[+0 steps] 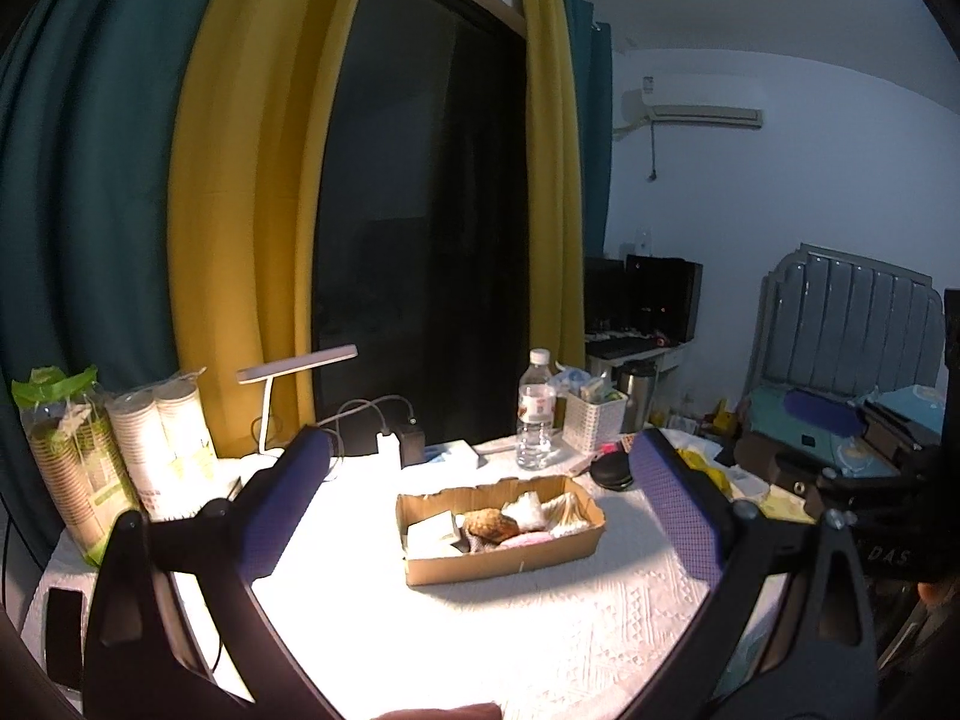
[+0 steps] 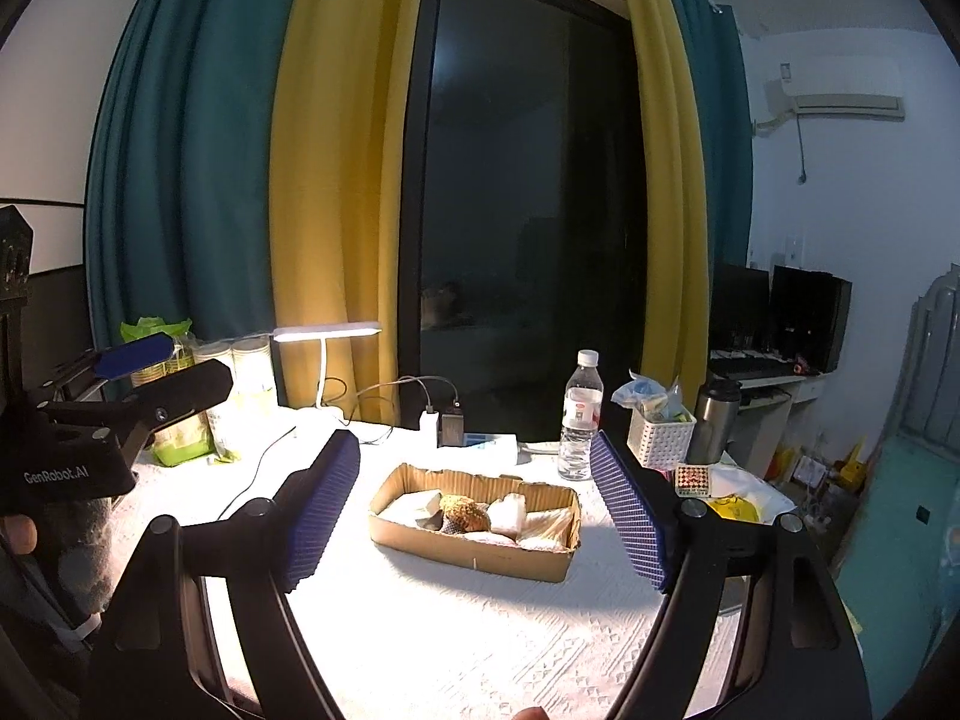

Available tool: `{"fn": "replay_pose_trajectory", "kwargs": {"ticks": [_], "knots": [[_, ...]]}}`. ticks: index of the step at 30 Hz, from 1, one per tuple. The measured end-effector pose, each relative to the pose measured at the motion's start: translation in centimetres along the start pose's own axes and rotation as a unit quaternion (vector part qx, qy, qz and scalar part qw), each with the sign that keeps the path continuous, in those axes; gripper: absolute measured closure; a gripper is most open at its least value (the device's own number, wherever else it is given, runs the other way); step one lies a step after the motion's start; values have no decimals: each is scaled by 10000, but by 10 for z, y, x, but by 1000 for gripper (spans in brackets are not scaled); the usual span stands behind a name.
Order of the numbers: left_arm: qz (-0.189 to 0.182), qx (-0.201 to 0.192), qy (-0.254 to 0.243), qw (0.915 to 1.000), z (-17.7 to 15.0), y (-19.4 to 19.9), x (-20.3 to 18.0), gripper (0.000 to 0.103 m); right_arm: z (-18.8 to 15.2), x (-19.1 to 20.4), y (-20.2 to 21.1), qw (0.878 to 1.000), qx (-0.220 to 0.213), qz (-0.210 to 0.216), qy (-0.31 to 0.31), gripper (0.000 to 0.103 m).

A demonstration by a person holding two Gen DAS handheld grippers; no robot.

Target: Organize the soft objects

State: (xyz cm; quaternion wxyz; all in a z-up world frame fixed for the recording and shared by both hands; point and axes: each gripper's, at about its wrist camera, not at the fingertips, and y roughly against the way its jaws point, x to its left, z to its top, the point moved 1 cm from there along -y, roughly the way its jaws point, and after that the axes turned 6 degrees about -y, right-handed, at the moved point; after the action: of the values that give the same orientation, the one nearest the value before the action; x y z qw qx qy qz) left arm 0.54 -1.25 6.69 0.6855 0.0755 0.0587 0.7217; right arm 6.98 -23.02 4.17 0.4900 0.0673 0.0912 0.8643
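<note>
Water bottle — desk lamp.

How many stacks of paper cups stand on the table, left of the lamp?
3. One green-wrapped stack is farthest left; two white stacks stand side by side between it and the lamp. More may be hidden behind them.

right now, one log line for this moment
left tongs open | right tongs open | both empty | box holds soft items | table

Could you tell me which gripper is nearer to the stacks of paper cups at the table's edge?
Left. The left gripper hangs right beside the paper cups; the right gripper faces the cardboard box.
</note>
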Motion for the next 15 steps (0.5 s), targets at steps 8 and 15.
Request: {"fn": "replay_pose_trajectory", "kwargs": {"ticks": [8, 15], "knots": [[-1, 28, -12, 10000, 0, 0, -1, 2, -2, -1, -3, 10000, 19, -16, -12, 21], [-6, 59, -16, 10000, 0, -1, -2, 2, -3, -2, -1, 10000, 18, -53, -6, 21]]}}
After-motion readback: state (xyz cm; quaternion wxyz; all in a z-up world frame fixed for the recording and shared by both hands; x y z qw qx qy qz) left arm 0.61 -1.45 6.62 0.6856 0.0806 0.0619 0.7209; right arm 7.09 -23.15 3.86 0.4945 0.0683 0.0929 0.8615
